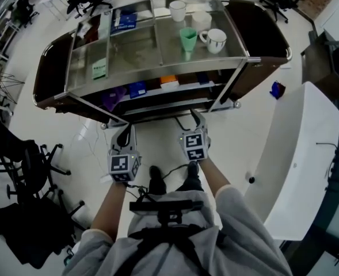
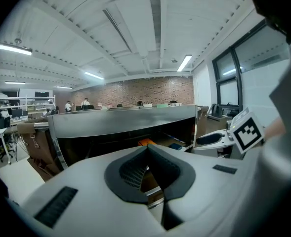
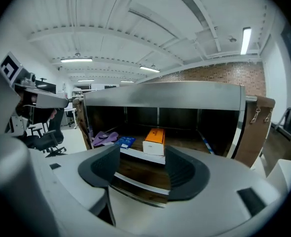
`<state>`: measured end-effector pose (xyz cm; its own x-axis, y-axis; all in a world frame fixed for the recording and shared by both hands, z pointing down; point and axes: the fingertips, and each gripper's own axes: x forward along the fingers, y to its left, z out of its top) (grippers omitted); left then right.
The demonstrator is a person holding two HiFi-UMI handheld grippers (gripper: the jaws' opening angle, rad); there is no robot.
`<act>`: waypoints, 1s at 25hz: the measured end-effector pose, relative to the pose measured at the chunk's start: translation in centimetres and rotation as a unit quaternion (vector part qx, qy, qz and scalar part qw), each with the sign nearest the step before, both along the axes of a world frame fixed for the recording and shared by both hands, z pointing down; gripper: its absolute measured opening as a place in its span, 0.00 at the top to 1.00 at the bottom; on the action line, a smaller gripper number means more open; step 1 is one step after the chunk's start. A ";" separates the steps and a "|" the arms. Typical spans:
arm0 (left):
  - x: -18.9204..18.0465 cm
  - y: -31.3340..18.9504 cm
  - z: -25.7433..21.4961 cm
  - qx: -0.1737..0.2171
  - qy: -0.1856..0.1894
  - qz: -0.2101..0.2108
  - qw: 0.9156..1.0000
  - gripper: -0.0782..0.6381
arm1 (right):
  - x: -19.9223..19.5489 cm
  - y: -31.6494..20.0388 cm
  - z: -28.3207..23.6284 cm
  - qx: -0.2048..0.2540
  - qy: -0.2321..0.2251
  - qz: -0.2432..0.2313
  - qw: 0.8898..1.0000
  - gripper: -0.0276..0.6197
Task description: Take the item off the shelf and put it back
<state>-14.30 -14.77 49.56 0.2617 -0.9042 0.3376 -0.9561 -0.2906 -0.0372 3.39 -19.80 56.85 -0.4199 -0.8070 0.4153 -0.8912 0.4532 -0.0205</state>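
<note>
An orange-and-white box (image 1: 168,81) (image 3: 154,140) lies on the middle shelf of a steel cart (image 1: 238,59), between a blue packet (image 1: 137,88) (image 3: 125,141) and a dark item further right. A purple cloth (image 1: 113,98) (image 3: 104,138) lies at the shelf's left end. My right gripper (image 1: 189,121) (image 3: 143,169) is open and empty, held in front of the cart a short way from the box. My left gripper (image 1: 124,135) (image 2: 147,149) hangs lower and further left, its pads pressed together on nothing.
The cart's top holds a green cup (image 1: 187,38), a white mug (image 1: 215,39), a white cup (image 1: 177,9), a green packet (image 1: 99,69) and a blue box (image 1: 123,22). A white desk (image 1: 296,160) stands at right, an office chair (image 1: 25,160) at left.
</note>
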 end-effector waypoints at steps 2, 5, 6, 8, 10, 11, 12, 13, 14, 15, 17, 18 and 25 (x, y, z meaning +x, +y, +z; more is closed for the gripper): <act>-0.1 -0.4 0.1 -0.001 0.000 0.006 1.000 0.88 | -0.5 -1.8 1.4 -0.011 0.000 0.008 1.000 0.45; -0.2 -1.1 0.1 0.001 -0.003 0.014 1.000 0.88 | -1.3 -4.8 3.4 -0.019 0.003 0.017 1.000 0.36; -0.3 -1.4 0.3 0.001 -0.004 0.016 1.000 0.88 | -1.6 -5.9 3.9 -0.019 0.004 0.021 1.000 0.34; -0.5 -1.9 0.7 0.000 -0.005 0.017 1.000 0.88 | -2.1 -7.9 4.8 -0.016 0.003 0.028 0.999 0.32; -0.5 -2.5 1.2 -0.002 -0.006 0.020 1.000 0.88 | -2.6 -9.8 5.4 -0.013 0.002 0.036 0.999 0.29; -0.5 -2.8 1.4 -0.003 -0.006 0.022 1.000 0.88 | -2.9 -10.7 5.7 -0.011 0.003 0.039 0.999 0.28; -0.4 -3.0 1.6 -0.003 -0.006 0.024 1.000 0.88 | -3.2 -11.5 6.1 -0.010 0.005 0.041 0.999 0.26; -0.4 -3.3 1.8 -0.001 -0.006 0.027 1.000 0.88 | -3.5 -12.2 6.5 -0.010 0.007 0.040 0.999 0.25; -0.3 -3.5 1.9 0.003 -0.007 0.029 1.000 0.88 | -3.8 -12.9 6.9 -0.010 0.009 0.039 0.999 0.22; -0.3 -3.7 2.1 0.007 -0.009 0.032 0.999 0.88 | -4.1 -13.5 7.4 -0.012 0.011 0.039 0.999 0.20; -0.1 -4.1 2.5 0.014 -0.011 0.036 0.999 0.88 | -4.5 -14.7 8.5 -0.021 0.014 0.041 0.999 0.17; -0.1 -4.2 2.6 0.016 -0.011 0.037 0.999 0.88 | -4.7 -15.3 9.0 -0.027 0.014 0.043 0.999 0.17; -0.3 -4.9 4.3 0.005 -0.001 0.027 1.000 0.88 | -6.0 -18.4 10.6 -0.038 0.018 0.048 0.998 0.15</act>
<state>-14.63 -19.71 53.83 0.3100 -0.8919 0.3292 -0.9388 -0.3418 -0.0419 -2.56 -38.25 67.45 -0.3263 -0.8086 0.4896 -0.9309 0.3647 -0.0182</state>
